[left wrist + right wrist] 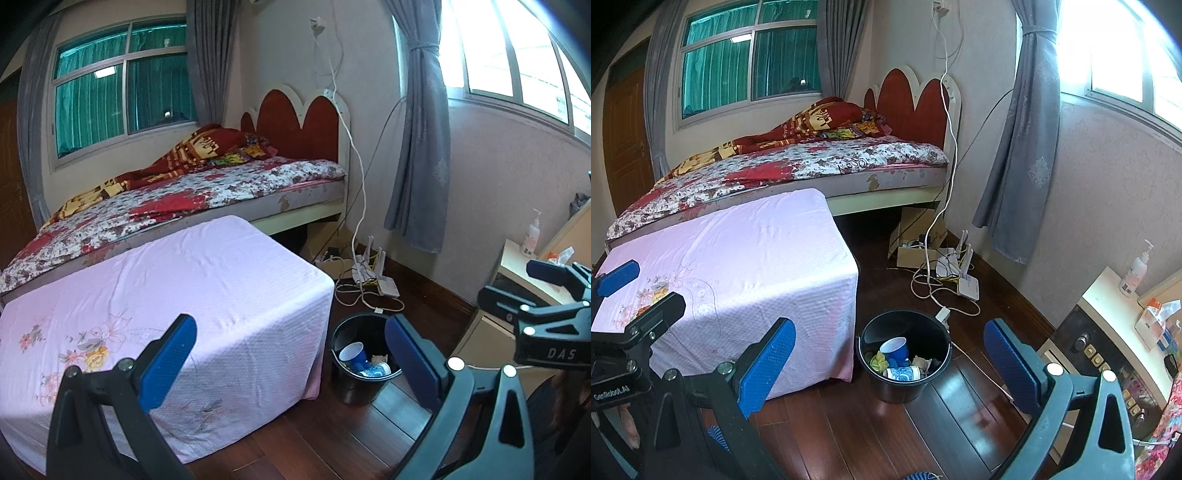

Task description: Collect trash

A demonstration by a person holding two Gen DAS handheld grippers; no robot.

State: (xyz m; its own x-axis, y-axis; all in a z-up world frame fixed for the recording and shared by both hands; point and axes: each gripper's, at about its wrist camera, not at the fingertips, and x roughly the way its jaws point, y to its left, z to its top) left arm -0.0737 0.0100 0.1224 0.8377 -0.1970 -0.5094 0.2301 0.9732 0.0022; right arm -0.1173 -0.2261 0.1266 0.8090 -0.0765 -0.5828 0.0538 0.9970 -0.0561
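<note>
Both the left gripper (288, 363) and right gripper (890, 363) stand wide open and empty; collected cups (899, 350) sit in the black bucket (905, 391) at lower centre, the pink-covered table (738, 251) appears bare, so the task looks near complete.

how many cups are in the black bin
2. A blue paper cup stands tilted near the middle of the black bin; a blue-and-white patterned cup lies on its side in front of it. More could be buried beneath.
</note>
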